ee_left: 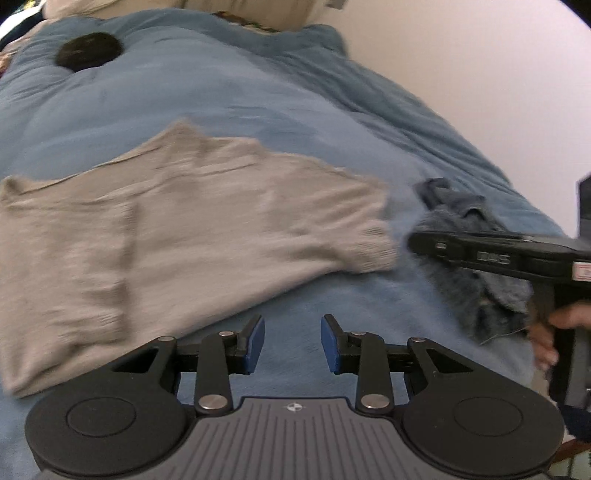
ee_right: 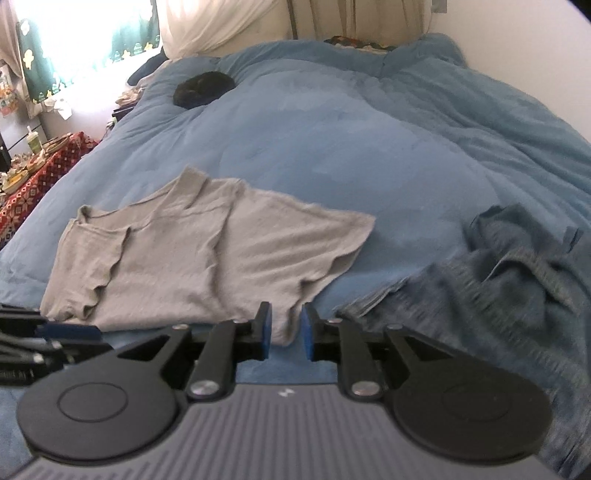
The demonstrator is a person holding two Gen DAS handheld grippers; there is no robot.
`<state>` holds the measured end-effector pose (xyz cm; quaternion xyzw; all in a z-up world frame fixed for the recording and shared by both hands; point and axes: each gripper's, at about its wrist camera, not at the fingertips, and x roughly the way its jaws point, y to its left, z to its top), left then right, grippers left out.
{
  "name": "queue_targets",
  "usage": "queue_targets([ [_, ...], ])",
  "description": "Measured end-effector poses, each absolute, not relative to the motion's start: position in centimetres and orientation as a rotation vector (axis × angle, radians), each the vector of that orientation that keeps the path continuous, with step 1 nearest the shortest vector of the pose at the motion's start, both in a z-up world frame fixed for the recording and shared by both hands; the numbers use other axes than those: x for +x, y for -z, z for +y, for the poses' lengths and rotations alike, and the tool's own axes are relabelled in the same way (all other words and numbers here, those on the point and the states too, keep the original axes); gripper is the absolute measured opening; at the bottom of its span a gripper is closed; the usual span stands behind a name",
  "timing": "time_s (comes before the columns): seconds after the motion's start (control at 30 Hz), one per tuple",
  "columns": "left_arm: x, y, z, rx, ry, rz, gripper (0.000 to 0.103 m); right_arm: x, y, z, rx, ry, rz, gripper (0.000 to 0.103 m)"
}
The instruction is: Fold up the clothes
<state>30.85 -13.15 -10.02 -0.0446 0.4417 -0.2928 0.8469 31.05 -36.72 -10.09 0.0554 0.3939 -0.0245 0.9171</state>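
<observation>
A blue duvet (ee_right: 332,147) covers the bed ahead; a bright window (ee_right: 92,33) far left, white wall (ee_right: 535,44) right.

Blown-out window (ee_right: 85,48) glare, motion blur

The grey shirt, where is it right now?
The grey shirt lies partly folded on the blue duvet, left of centre in both views, with a crumpled blue garment to its right.

The grey T-shirt (ee_left: 177,229) is blurring in the left wrist view; the blue garment (ee_right: 517,280) is running off the right wrist picture's edge.
</observation>
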Motion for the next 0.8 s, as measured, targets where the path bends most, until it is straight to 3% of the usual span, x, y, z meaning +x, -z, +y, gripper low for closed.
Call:
queue_targets([
  [0.3,31.9,9.3,-22.1,-0.010,0.718,0.862,0.035,32.2,9.3,-40.3,0.127,0.039,0.809,0.021],
  [0.57,32.9,11.1,-25.4,0.104,0.696,0.873,0.038,32.7,10.1,-42.2,0.151,0.050,0.813,0.021],
  [0.8,33.8,13.1,-26.0,0.168,0.669,0.889,0.034,32.5,10.7,-42.5,0.193,0.044,0.807,0.021],
])
